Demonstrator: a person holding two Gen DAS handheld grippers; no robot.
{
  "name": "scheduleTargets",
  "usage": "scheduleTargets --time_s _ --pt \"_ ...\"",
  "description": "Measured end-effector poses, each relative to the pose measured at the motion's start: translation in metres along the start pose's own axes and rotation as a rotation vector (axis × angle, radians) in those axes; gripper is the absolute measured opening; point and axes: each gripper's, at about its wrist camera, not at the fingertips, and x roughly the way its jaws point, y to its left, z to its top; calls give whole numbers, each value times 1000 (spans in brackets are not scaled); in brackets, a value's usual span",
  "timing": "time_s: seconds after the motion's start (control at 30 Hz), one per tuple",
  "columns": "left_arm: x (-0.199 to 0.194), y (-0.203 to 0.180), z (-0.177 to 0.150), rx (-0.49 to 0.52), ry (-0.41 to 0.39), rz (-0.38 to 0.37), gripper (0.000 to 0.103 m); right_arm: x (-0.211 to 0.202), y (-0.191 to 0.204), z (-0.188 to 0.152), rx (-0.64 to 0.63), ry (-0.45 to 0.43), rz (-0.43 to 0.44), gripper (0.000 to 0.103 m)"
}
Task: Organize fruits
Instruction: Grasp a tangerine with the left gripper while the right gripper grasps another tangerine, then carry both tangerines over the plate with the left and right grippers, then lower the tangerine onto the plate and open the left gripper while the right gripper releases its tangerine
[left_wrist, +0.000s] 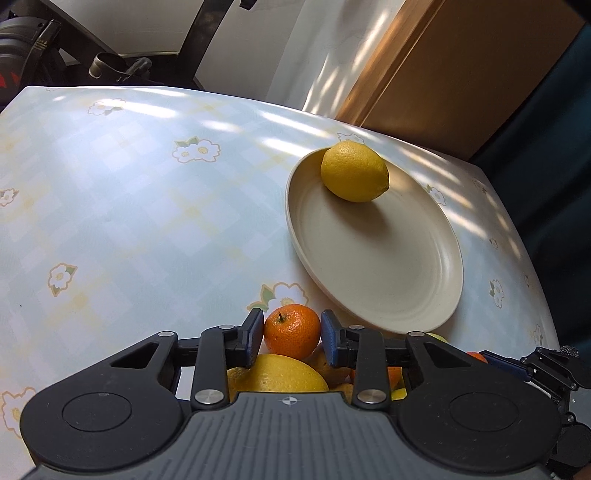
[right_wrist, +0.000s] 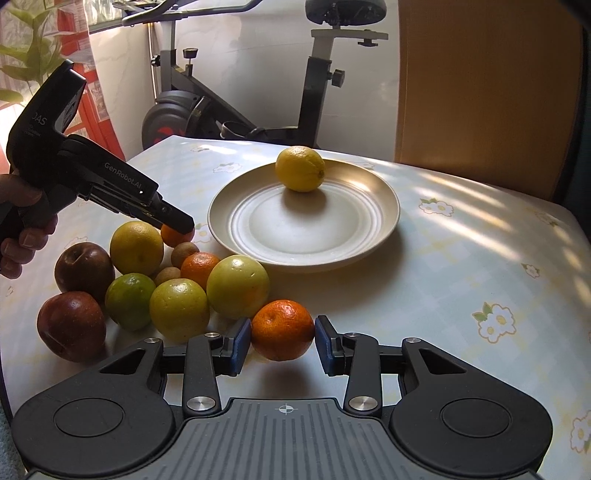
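A cream plate (left_wrist: 388, 280) (right_wrist: 236, 225) holds one yellow lemon (left_wrist: 354, 171) (right_wrist: 300, 168) at its far rim. My left gripper (left_wrist: 291, 332) is shut on a small tangerine (left_wrist: 292, 331), held just above the fruit pile; in the right wrist view that gripper (right_wrist: 177, 225) covers most of that tangerine (right_wrist: 173, 236). My right gripper (right_wrist: 282, 339) has its pads against both sides of another tangerine (right_wrist: 282, 330) that rests on the table in front of the plate.
A pile of fruit lies left of the plate: two dark red apples (right_wrist: 72, 330), a green citrus (right_wrist: 129, 301), yellow-green apples (right_wrist: 236, 286), an orange (right_wrist: 136, 247), small brown fruits (right_wrist: 183, 253). An exercise bike (right_wrist: 229, 110) stands behind the flowered tablecloth (right_wrist: 461, 258).
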Motion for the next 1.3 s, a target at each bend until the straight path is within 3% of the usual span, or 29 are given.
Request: scheduleTargets --time_s 0.23,0.4,0.57,0.73,0.97,1.3 --pt "-26 -16 6 112 -92 41 35 -7 -8 8 5 -26 -20 35" --pt "-39 -30 20 153 -161 20 35 -10 -17 22 -4 -49 -33 35" --pt "-33 -49 39 222 -179 12 35 -5 -29 50 -59 -70 -43 35" --pt "-4 -61 60 267 -152 16 35 22 -44 83 -118 -65 -57 35" --pt "38 -49 76 261 -70 30 35 74 -61 114 -167 -40 -45 35" --pt "61 -36 78 281 -45 40 35 126 -61 130 -253 0 -28 35"
